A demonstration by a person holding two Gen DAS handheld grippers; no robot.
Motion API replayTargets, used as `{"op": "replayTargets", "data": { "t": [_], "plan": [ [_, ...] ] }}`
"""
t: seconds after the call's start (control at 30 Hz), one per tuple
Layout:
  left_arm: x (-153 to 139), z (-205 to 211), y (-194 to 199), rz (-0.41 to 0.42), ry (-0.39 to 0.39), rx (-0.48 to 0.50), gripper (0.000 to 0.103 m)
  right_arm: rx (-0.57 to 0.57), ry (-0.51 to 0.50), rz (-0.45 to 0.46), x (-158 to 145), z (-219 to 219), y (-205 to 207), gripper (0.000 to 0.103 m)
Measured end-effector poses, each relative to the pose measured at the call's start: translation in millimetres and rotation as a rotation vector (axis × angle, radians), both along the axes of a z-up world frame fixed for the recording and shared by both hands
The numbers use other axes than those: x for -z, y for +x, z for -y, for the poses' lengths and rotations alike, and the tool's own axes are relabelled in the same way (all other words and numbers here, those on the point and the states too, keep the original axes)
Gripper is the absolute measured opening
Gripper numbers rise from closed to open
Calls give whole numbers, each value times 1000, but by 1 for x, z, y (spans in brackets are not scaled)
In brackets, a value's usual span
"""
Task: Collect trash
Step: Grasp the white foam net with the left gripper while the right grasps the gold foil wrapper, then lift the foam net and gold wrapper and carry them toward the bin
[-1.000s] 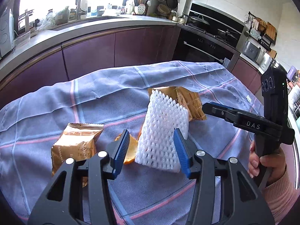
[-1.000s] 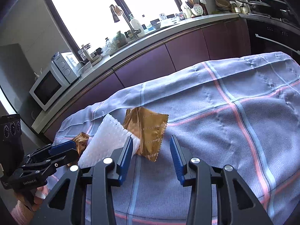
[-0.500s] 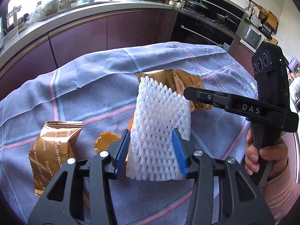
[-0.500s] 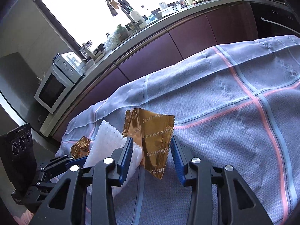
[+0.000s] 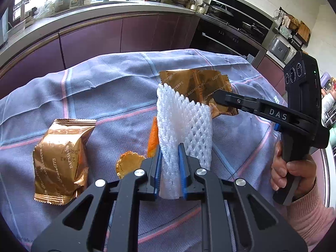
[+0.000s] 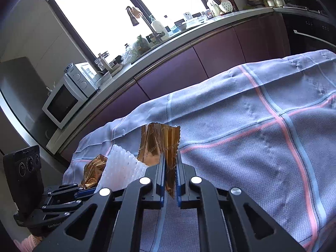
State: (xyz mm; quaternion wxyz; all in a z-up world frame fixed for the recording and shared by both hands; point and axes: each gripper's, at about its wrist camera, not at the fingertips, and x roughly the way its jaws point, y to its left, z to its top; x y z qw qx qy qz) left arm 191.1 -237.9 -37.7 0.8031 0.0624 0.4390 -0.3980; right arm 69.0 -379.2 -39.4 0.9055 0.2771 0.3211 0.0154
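The left tongs (image 5: 170,153) are closing on the white foam net (image 5: 184,130), and their blue pads press its lower part from both sides. The net stands up from the table, with its long side going up and away from the camera and its zigzag top edge pointing at the far end of the table. It leans a little to the left in the left wrist view.

The right tongs (image 6: 169,163) are closing on the open gold wrapper (image 6: 160,145). The thin foil sits squeezed between the two pads. The wrapper stands on its edge, with its long side going up and its torn top pointing at the kitchen window. It is just behind the foam net and touches it.

A full gold packet (image 5: 61,159) lies flat on the blue checked tablecloth (image 5: 105,96), well to the left of the net, with its long side running toward the camera. A small gold paper cup (image 5: 128,163) and an orange scrap (image 5: 152,138) lie just beside the net. A hand (image 5: 294,172) in a pink sleeve holds the right tongs' handle.
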Motion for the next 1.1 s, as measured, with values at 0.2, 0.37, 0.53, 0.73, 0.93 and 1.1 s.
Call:
{"op": "replayTargets", "data": {
  "t": [0.2,0.37,0.53,0.73,0.93,1.1],
  "plan": [
    [-16,-27,-15,20,-53,-19,15,1,-32,43,-15,-9,-12,7],
    [-33,-55,-28,53,-83,-49,14,-8,-61,75,-29,-20,-22,7],
    [-45,-89,-39,71,-116,-79,14,-28,-59,100,-37,-30,-28,7],
    [-53,-129,-49,84,-132,-131,14,-72,-55,121,-44,-51,-32,7],
    [-52,-163,-58,93,-138,-182,14,-128,-41,120,-44,-77,-27,7],
    [-50,-188,-67,89,-141,-215,14,-169,-34,120,-44,-96,-24,7]
  ]
}}
